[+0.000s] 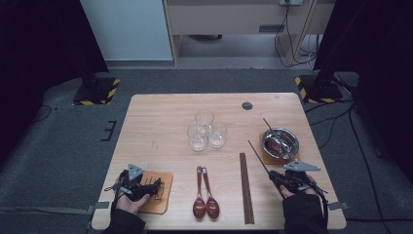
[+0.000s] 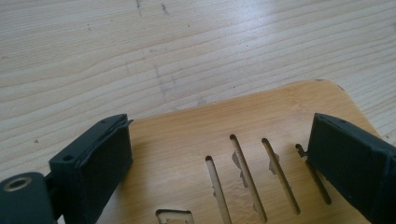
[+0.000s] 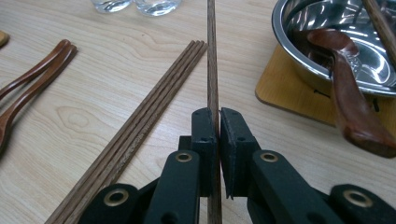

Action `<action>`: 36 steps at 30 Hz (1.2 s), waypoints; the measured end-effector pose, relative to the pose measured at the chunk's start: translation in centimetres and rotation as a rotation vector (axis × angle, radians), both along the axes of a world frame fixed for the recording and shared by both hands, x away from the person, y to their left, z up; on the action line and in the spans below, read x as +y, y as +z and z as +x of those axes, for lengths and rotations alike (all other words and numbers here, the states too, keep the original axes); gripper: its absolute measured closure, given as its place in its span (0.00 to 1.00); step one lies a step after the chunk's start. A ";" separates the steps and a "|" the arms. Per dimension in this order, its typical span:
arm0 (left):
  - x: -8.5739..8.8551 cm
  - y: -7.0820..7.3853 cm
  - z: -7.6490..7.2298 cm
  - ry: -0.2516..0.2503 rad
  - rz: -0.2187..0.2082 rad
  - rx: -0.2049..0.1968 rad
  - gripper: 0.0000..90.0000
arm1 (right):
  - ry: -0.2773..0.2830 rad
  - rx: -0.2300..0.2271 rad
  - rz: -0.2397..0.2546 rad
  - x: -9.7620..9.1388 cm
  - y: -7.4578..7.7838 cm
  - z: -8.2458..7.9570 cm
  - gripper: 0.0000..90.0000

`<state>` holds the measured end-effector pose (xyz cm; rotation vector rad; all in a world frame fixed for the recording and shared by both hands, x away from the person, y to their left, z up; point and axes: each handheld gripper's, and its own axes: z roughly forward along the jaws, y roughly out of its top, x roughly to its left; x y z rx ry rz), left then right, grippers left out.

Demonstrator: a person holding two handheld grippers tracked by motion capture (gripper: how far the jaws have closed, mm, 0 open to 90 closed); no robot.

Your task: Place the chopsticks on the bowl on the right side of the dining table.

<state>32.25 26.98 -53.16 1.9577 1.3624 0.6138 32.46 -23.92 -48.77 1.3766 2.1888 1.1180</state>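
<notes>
Wooden chopstick [image 3: 213, 70] sits clamped between the narrow jaws of the right gripper [image 3: 218, 114], running straight ahead of it; three more chopsticks [image 3: 154, 100] lie just to its left, a steel bowl [image 3: 285, 46] on a coaster to its right. Left gripper [image 2: 219, 140] hangs wide over a slotted bamboo coaster [image 2: 280, 107], gripping nothing

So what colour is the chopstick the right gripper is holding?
Dark brown wood. The chopstick shows best in the right gripper view, clamped in the right gripper.
</notes>
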 end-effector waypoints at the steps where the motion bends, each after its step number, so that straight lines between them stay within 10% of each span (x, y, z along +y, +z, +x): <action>1: 0.0 0.0 0.0 0.000 0.000 0.000 0.06 | -0.002 0.007 0.005 0.0 0.1 0.0 0.94; 36: 0.0 0.0 0.0 0.001 0.000 0.000 0.06 | -0.027 -0.094 0.079 -1.6 4.0 0.0 0.94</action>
